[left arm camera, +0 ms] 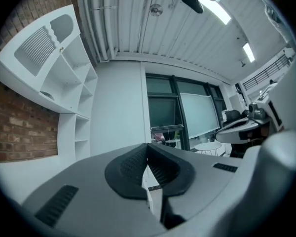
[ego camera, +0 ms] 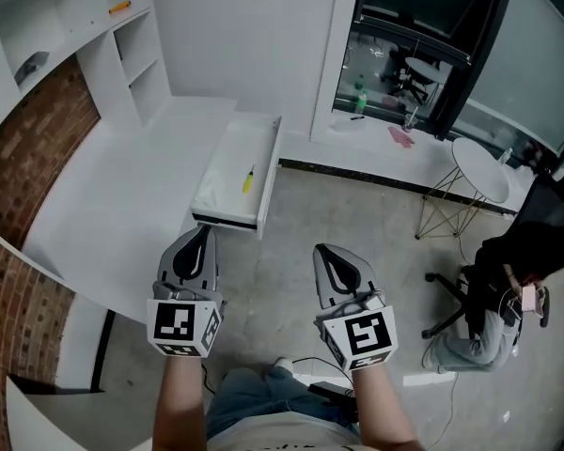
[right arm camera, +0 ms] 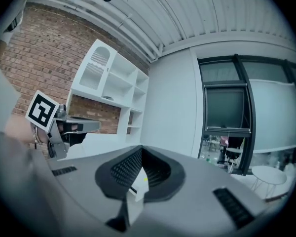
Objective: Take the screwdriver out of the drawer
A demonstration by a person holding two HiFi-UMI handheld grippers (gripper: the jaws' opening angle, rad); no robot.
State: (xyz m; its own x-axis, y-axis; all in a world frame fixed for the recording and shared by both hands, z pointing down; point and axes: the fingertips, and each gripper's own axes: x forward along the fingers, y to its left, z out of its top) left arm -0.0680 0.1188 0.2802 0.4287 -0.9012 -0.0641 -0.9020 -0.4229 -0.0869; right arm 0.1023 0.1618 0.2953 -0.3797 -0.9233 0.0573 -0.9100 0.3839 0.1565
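Below us in the head view, we hold both tools level, short of the white desk (ego camera: 122, 214) and aimed at the open drawer (ego camera: 227, 220) that juts from its edge. The left gripper (ego camera: 203, 233) sits close to the drawer's front end, and the right gripper (ego camera: 325, 252) is beside it, off to the drawer's right. We judge this to be the approach, with neither tool reaching in yet. The screwdriver (ego camera: 249, 178) lies loose and alone on the drawer's floor near the right wall, roughly lengthwise. It is slim, with a yellow handle and a short darker tip.

Along the left gripper view, the ribbed black pads (left arm camera: 130, 167) meet at their tips with nothing between them, so that tool is closed and empty.

Along the right gripper view, the jaws are likewise together and empty. A yellow speck shows through the slit below the tips, probably the screwdriver, which suggests this tool is lined up on it. Its jaws must part before any pinch.
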